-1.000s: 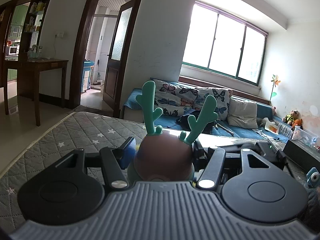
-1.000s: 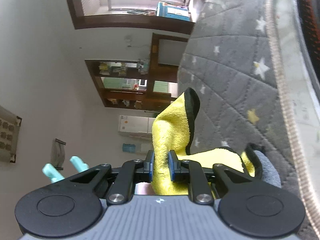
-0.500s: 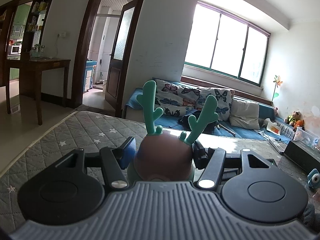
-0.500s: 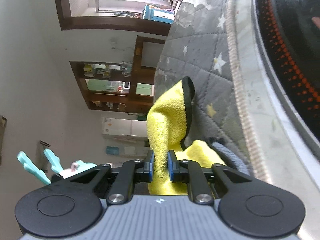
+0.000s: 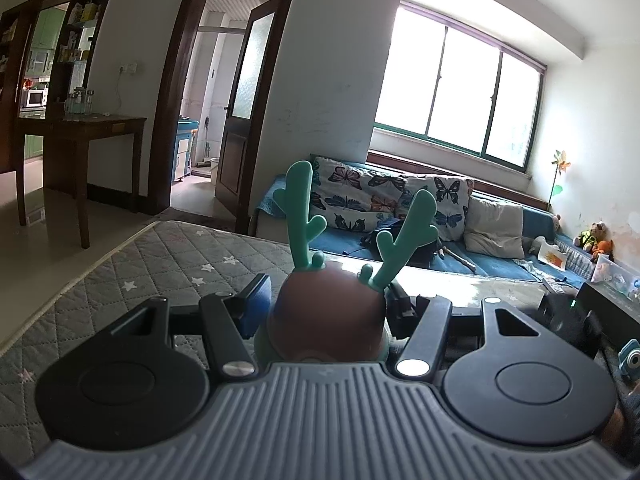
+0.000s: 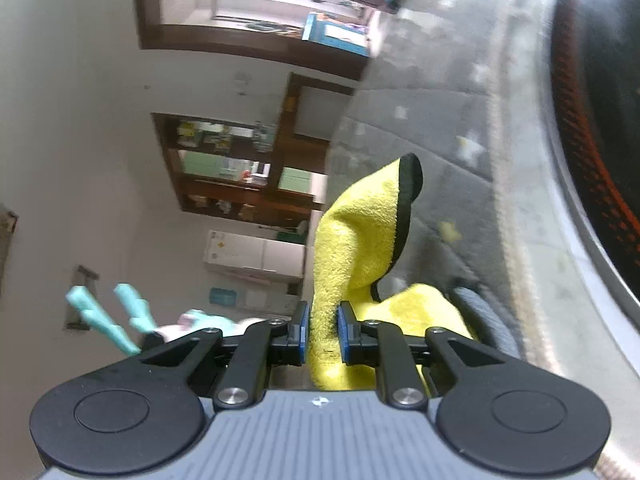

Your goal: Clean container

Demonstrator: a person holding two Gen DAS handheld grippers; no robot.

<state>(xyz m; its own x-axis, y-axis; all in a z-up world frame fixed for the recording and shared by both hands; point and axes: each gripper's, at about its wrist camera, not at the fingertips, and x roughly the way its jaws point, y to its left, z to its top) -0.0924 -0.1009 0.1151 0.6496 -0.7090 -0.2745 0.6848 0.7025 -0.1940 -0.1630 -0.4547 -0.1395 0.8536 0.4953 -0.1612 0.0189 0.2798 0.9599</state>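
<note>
Item 1. My left gripper (image 5: pixel 326 312): clenched on the container (image 5: pixel 326 326), a brown domed piece with two green antlers (image 5: pixel 302 208) standing up from its top. The blue pad of one finger (image 5: pixel 256 304) lies against the container's left side; the other finger presses its right side. The container sits right at the tool, near the bottom middle of the left wrist view.

Item 2. My right gripper (image 6: pixel 323 334): clenched on a yellow cloth (image 6: pixel 360 236) with black edging. One fold rises between the blue pads; the remainder bunches just to the right of the fingers. This view is rolled on its side and partly blurred.

Item 3. The container again, in the right wrist view: pale teal antlers (image 6: pixel 108 316) low on the left, beside the right gripper.

Item 4. Grey quilted mat (image 5: pixel 160 256) with white stars, under and beyond both tools.

Item 5. Dark round surface with orange dots (image 6: pixel 592 120), far right of the right wrist view; what it is I cannot tell.

Item 6. Farther off: blue sofa (image 5: pixel 500 264) with butterfly-print cushions (image 5: pixel 360 196), wooden table (image 5: pixel 80 128) on the left, open door (image 5: pixel 244 112), wide window (image 5: pixel 456 88).
</note>
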